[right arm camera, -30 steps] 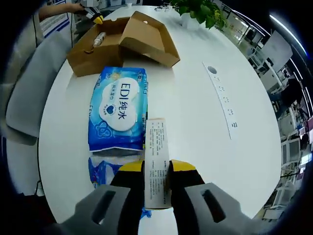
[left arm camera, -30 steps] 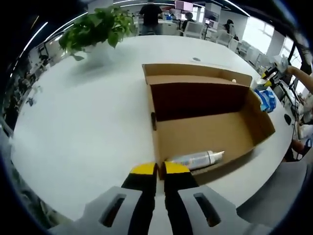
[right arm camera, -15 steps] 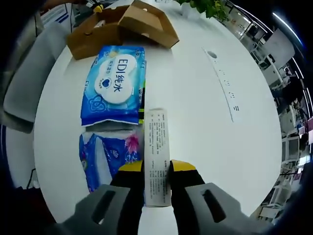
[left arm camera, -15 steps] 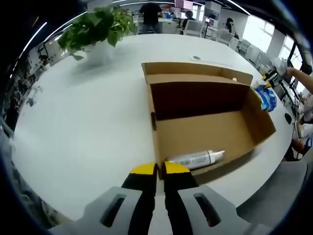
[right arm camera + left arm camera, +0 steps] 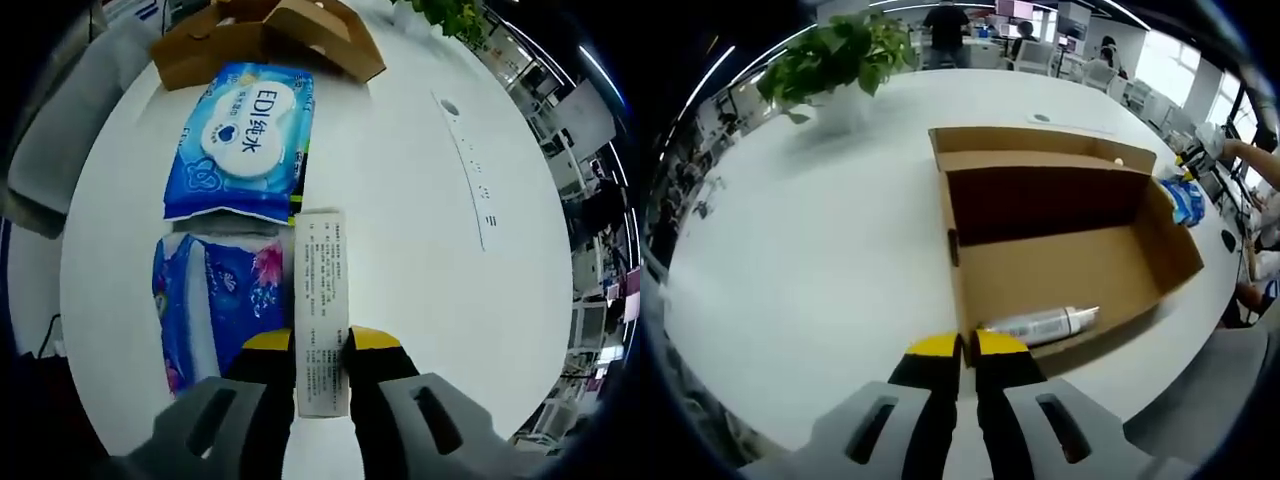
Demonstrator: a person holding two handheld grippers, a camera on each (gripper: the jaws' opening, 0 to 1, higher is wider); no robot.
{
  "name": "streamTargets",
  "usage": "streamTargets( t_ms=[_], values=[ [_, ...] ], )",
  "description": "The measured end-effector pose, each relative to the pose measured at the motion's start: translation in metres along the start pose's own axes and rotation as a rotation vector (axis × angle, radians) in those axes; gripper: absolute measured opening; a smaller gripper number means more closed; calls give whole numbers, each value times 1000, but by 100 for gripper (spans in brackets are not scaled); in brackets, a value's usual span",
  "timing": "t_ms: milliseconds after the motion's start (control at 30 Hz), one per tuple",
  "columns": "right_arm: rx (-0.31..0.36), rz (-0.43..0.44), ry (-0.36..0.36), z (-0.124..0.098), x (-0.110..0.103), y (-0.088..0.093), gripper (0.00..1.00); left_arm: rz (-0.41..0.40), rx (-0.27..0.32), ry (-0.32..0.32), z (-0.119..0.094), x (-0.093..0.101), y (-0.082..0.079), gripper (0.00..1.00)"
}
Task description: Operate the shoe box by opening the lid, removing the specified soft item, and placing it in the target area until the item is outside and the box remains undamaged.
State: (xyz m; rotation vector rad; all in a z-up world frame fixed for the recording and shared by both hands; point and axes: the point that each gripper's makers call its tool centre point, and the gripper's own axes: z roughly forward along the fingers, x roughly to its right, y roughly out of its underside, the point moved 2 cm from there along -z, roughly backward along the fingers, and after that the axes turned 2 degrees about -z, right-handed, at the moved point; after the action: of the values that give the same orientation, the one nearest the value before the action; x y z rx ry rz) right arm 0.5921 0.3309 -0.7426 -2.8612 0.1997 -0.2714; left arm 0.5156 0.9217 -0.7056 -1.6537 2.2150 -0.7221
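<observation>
Left gripper view close at the open shoe box [image 5: 1060, 250], looking across its near corner, right gripper view high over the table [image 5: 420, 200], box [image 5: 270, 40] far, shared

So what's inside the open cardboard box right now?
One white bottle lies on its side on the floor of the box, near the front wall. The rest of the floor looks bare; the front wall hides a strip just behind it.
</observation>
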Motion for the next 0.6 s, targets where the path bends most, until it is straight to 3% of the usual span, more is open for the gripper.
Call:
streamTargets(
  t_ms=[600],
  values=[
    [-22,-10,-10,-1,2,3,17,21,0,4,0,1,0,2]
  ],
)
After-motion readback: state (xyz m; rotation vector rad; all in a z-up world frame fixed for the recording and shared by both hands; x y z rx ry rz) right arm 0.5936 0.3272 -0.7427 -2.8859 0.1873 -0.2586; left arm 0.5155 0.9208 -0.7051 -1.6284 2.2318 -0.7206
